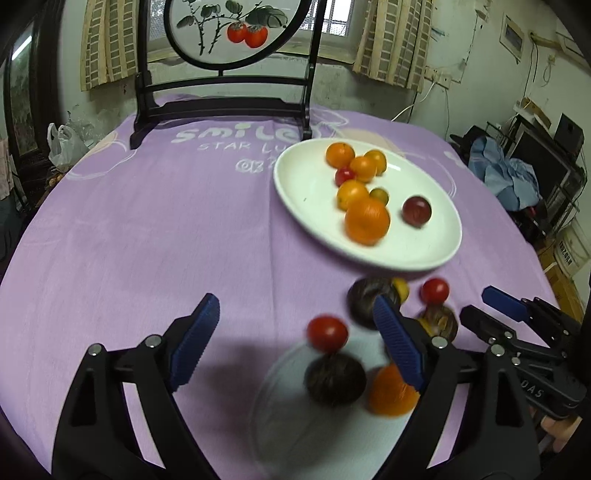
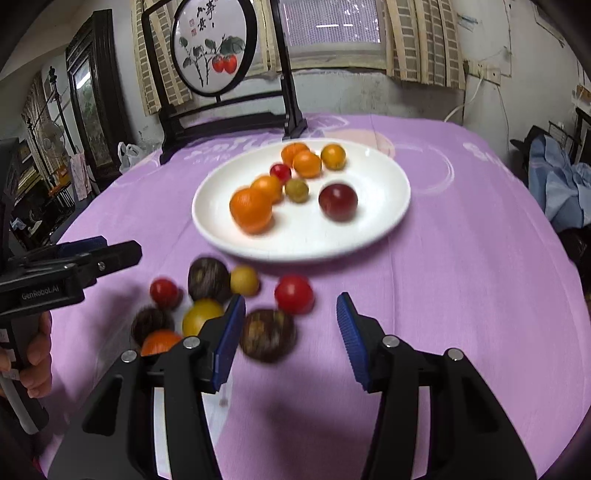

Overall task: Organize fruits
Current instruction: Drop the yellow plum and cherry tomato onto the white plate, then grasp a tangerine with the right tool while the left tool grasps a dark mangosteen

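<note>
A white oval plate (image 1: 306,184) (image 2: 384,206) on the purple cloth holds several oranges, a red cherry tomato, a green one and a dark plum (image 2: 338,202). Loose fruit lies in front of it: dark brown round fruits (image 2: 267,334) (image 1: 335,378), red tomatoes (image 2: 294,293) (image 1: 327,332), yellow ones (image 2: 244,280) and an orange (image 1: 391,391). My left gripper (image 1: 295,339) is open and empty above the nearest loose fruit. My right gripper (image 2: 290,332) is open and empty, with a brown fruit between its fingers' line. It also shows in the left wrist view (image 1: 487,306).
A black wooden stand with a round persimmon painting (image 1: 225,33) (image 2: 214,51) stands at the table's far edge. A pale, blurred round patch (image 1: 295,424) lies on the cloth under the nearest fruit. Blue cloth and clutter (image 1: 509,177) sit beyond the table's right edge.
</note>
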### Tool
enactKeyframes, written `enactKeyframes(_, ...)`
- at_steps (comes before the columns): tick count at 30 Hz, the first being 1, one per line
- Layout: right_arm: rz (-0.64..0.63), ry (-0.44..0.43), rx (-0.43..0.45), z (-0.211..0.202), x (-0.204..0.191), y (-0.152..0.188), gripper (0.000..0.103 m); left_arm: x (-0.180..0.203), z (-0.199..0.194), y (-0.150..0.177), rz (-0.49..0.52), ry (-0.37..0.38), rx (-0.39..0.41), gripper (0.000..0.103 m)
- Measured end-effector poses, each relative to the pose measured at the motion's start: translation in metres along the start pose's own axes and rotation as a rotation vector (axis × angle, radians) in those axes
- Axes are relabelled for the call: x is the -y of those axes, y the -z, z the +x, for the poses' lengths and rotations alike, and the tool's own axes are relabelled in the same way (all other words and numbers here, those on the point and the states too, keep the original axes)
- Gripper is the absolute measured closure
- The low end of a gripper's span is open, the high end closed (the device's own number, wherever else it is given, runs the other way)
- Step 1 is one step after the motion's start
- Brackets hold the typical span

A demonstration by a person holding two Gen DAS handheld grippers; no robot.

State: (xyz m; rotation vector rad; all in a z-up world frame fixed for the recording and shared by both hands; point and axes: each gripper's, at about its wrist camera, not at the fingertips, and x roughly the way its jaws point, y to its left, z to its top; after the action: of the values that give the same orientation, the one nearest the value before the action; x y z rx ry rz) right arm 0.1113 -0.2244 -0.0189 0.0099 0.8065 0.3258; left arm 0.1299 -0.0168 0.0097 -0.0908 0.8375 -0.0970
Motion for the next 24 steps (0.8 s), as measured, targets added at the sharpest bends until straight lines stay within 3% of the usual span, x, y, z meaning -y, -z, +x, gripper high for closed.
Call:
enactKeyframes(4, -0.020, -0.016, -0.006, -0.012, -0.010, 0.017, 0.051, -0.008, -0.005, 0.014, -0.001, -0.016, 0.012, 0.012)
enactKeyframes(9, -0.089, -0.143, -0.068, -0.015, -0.041, 0.033, 0.051, -0.021, -0.002, 0.024, 0.003, -0.013, 0.019, 0.012)
enactKeyframes(17, -0.197, -0.086, -0.171, 0.018, -0.079, 0.036, 0.051, -0.032, 0.000, 0.021, -0.016, -0.005, 0.020, 0.012)
enactKeyframes(22, -0.240, -0.082, -0.172, 0.030, -0.093, 0.030, 0.051, -0.029, 0.008, 0.024, 0.007, -0.037, -0.008, 0.012)
enactKeyframes(24, -0.244, -0.077, -0.172, 0.033, -0.095, 0.028, 0.051, -0.030, 0.009, 0.024, 0.000, -0.008, -0.031, 0.012)
